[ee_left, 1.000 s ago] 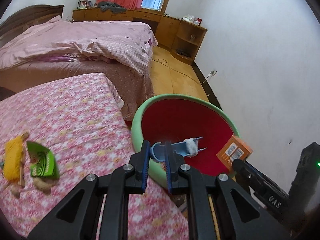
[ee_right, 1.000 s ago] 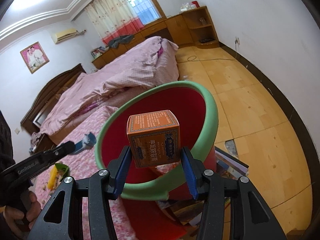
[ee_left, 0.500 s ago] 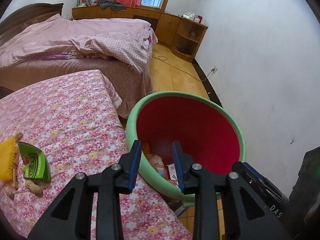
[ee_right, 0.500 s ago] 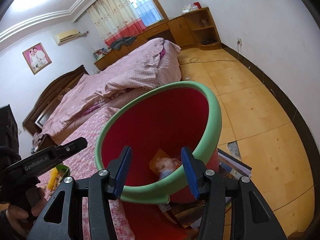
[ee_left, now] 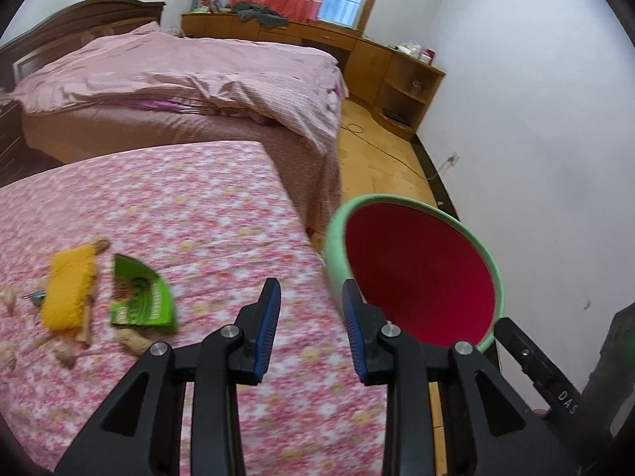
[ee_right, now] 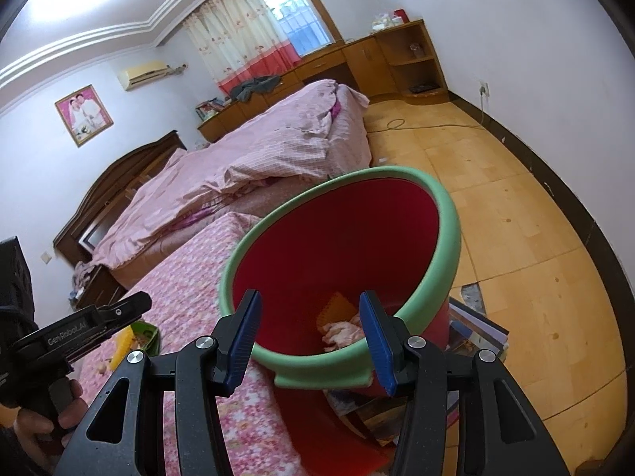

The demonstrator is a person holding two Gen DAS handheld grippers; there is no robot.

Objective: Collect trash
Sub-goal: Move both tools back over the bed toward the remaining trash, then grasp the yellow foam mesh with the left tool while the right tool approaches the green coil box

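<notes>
A red bin with a green rim (ee_left: 412,202) stands beside the floral-covered bed; in the right wrist view (ee_right: 448,214) trash lies at its bottom (ee_right: 341,327). My left gripper (ee_left: 311,331) is open and empty above the bed's edge, just left of the bin. My right gripper (ee_right: 311,343) is open and empty over the bin's near rim. On the floral cover (ee_left: 190,206) lie a green packet (ee_left: 139,297), a yellow brush-like item (ee_left: 69,287) and some peanut shells (ee_left: 131,341).
A larger bed with a pink quilt (ee_left: 178,75) stands behind. Wooden cabinets (ee_left: 393,79) line the far wall. A white wall (ee_left: 535,119) is close on the right. Books or papers (ee_right: 476,329) lie on the wooden floor beside the bin.
Both grippers opened and dropped their loads into the bin: the left a blue object, the right an orange box. The left gripper then swung left, back toward the bed.
</notes>
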